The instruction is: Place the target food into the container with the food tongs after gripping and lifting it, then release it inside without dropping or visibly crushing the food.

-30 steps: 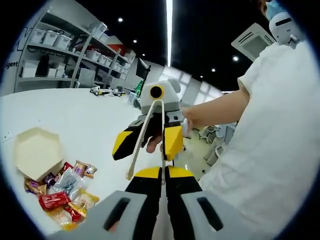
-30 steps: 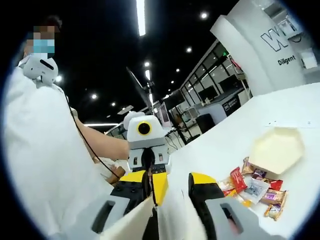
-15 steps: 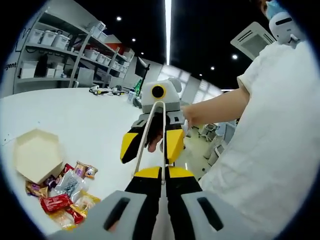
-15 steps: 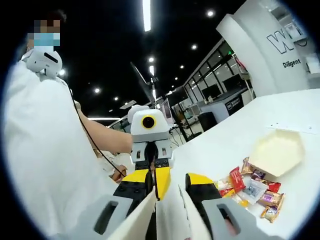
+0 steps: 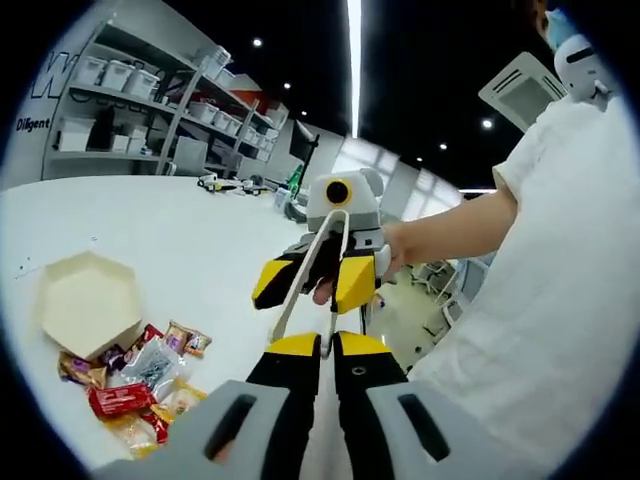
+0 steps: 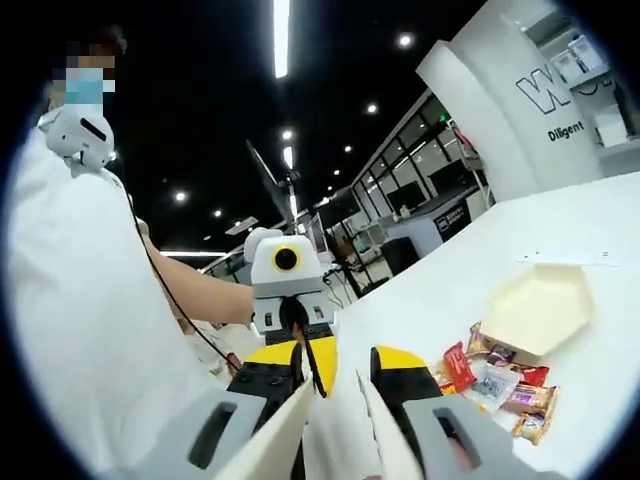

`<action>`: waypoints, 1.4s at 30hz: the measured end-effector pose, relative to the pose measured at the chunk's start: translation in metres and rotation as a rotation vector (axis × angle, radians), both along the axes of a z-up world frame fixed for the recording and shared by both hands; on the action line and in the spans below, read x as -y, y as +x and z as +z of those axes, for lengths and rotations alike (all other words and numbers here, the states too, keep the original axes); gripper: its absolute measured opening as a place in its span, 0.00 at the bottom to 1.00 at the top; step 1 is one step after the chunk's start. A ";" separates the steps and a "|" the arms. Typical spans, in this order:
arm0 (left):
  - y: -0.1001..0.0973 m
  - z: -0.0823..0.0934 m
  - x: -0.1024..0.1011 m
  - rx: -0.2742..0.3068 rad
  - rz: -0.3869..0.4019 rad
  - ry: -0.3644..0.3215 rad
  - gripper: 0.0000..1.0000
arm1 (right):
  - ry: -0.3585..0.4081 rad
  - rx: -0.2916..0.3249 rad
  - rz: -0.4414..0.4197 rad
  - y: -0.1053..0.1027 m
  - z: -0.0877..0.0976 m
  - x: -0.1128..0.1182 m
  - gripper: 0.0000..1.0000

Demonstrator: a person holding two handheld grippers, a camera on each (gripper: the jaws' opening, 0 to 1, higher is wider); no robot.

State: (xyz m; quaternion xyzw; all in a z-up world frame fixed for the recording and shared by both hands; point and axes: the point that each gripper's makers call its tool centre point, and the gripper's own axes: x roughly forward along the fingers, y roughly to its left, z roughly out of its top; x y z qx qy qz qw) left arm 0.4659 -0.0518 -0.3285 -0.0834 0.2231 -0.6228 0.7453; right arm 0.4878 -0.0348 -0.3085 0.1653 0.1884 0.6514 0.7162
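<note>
Shelving (image 5: 120, 95) with storage bins stands at the far left of the left gripper view, behind a wide white table (image 5: 170, 230). On that table, at the near left, sits an open cream hexagonal container (image 5: 88, 303), and just beside its near edge lies a loose heap of wrapped snacks (image 5: 140, 375) in red, silver, brown and yellow wrappers, some touching the container's wall. A person in a white shirt (image 5: 560, 300) fills the right side, one bare forearm reaching in toward the middle.

The left gripper (image 5: 322, 345) shows its yellow-tipped jaws brought together on the ends of the pale food tongs (image 5: 305, 275). The tongs rise away from it to the right gripper (image 5: 320, 275), which faces the camera with its yellow jaws spread apart either side of the tongs' looped end. Both grippers and the tongs are up in the air, well apart from the snacks, which lie off to the left of the jaws.

From the right gripper view the tongs' two cream arms (image 6: 330, 430) run up from the near edge between that gripper's parted jaws, and the left gripper (image 6: 300, 365) clamps them further along. The snacks (image 6: 495, 385) and the container (image 6: 540, 310) lie to the right on the table (image 6: 560, 230), clear of both jaws.
</note>
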 end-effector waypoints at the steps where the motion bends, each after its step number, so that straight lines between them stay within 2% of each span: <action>1: 0.001 -0.001 -0.001 -0.001 0.005 0.008 0.03 | 0.005 -0.002 -0.009 0.001 0.001 0.001 0.22; 3: 0.004 -0.004 -0.003 -0.010 0.026 0.020 0.07 | 0.040 -0.020 -0.046 0.007 0.006 0.004 0.22; 7: 0.005 -0.002 -0.003 -0.006 0.035 0.005 0.05 | 0.074 -0.038 -0.073 0.012 0.010 0.007 0.22; 12: 0.006 -0.004 -0.002 -0.006 0.044 0.009 0.05 | 0.054 -0.030 -0.093 0.016 0.007 0.007 0.22; 20: 0.012 -0.014 -0.021 0.012 0.125 0.036 0.08 | -0.003 0.000 -0.116 0.023 -0.002 0.011 0.21; 26: 0.018 -0.022 -0.040 0.033 0.225 0.071 0.14 | -0.084 0.050 -0.129 0.029 -0.010 0.012 0.21; 30: 0.020 -0.027 -0.053 0.043 0.287 0.090 0.17 | -0.206 0.128 -0.104 0.032 -0.027 0.013 0.21; 32: 0.019 -0.028 -0.058 0.039 0.313 0.090 0.17 | -0.229 0.141 -0.109 0.035 -0.029 0.013 0.21; 36: 0.017 -0.029 -0.066 0.038 0.347 0.090 0.17 | -0.328 0.212 -0.097 0.045 -0.041 0.013 0.21; 42: 0.013 -0.032 -0.076 0.036 0.390 0.106 0.18 | -0.425 0.303 -0.100 0.063 -0.052 0.015 0.21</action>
